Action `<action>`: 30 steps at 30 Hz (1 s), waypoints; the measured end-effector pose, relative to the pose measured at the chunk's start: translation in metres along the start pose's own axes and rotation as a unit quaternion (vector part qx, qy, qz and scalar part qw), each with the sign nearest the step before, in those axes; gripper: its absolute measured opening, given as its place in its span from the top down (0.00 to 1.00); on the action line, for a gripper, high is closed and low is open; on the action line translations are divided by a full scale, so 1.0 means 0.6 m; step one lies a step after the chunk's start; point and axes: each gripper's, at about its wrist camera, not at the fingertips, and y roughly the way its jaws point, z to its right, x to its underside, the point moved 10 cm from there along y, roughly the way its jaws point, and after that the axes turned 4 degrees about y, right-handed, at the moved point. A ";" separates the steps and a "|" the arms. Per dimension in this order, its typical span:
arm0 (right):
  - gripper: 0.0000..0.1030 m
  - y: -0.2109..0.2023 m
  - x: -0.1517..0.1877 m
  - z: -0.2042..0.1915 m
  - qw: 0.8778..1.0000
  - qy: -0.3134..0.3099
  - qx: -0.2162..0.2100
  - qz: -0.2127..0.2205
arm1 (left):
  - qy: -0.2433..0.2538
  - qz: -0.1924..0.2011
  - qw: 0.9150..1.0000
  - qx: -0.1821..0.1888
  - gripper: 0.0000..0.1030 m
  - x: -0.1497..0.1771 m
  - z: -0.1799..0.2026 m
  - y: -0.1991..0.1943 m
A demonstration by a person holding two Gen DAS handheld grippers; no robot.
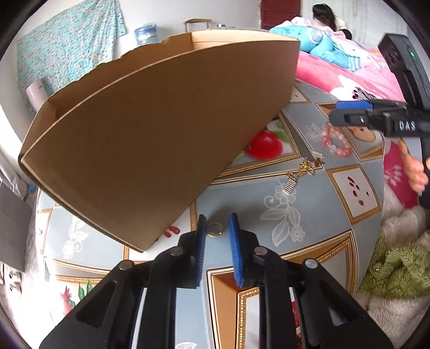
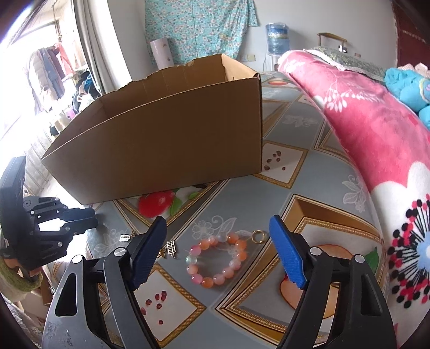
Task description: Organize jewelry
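My left gripper [image 1: 217,222] points down at the patterned tablecloth [image 1: 309,214]. A small gold ring [image 1: 214,229] lies between its blue pads [image 1: 234,231]; the jaws stand narrow, with a slit of cloth still showing beside the ring. My right gripper [image 2: 218,219] is wide open above a pink and orange bead bracelet [image 2: 233,264] that lies flat between its fingers. A second gold ring [image 2: 258,236] rests by the bracelet. Silver and gold charms [image 2: 171,248] lie left of it. The open cardboard box [image 2: 174,134] stands behind.
A pink flowered blanket [image 2: 362,120] rises along the right side of the table. A person [image 1: 325,16] sits on the bed far back. A green fluffy cloth [image 1: 397,268] lies off the table's edge. The box [image 1: 147,134] looms close to my left gripper.
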 end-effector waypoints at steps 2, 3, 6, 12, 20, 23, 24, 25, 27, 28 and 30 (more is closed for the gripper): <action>0.28 -0.001 -0.002 0.004 1.000 0.001 0.003 0.001 | 0.004 0.001 1.000 0.002 0.89 -0.002 0.004 0.001; 0.28 -0.002 -0.001 0.004 1.000 0.000 0.004 0.002 | 0.004 0.002 1.000 0.000 0.89 -0.002 0.005 0.001; 0.29 -0.008 -0.003 0.009 1.000 -0.004 0.008 0.006 | 0.005 0.005 1.000 -0.009 0.89 -0.001 0.005 0.000; 0.32 -0.020 -0.002 0.025 0.999 -0.017 0.026 0.009 | -0.013 0.004 1.000 -0.023 0.90 0.004 0.005 -0.005; 0.49 -0.009 0.003 0.049 0.998 -0.040 0.046 -0.013 | -0.045 0.005 0.999 -0.028 0.90 0.011 -0.004 -0.012; 0.54 0.000 0.009 0.049 0.997 -0.054 0.041 -0.031 | -0.047 0.003 0.998 -0.032 0.90 0.013 -0.007 -0.013; 0.56 0.003 0.011 0.050 0.997 -0.058 0.043 -0.036 | -0.048 0.002 0.998 -0.032 0.90 0.012 -0.008 -0.013; 0.58 0.006 0.012 0.051 0.996 -0.060 0.046 -0.040 | -0.049 0.002 0.998 -0.032 0.90 0.012 -0.008 -0.012; 0.63 0.010 0.013 0.053 0.996 -0.057 0.042 -0.046 | -0.051 0.001 0.998 -0.033 0.90 0.011 -0.009 -0.011; 0.66 0.013 0.012 0.054 0.996 -0.055 0.042 -0.048 | -0.051 0.001 0.998 -0.034 0.90 0.010 -0.008 -0.011; 0.69 0.016 0.013 0.056 0.996 -0.062 0.045 -0.051 | -0.051 0.000 0.998 -0.035 0.90 0.011 -0.008 -0.011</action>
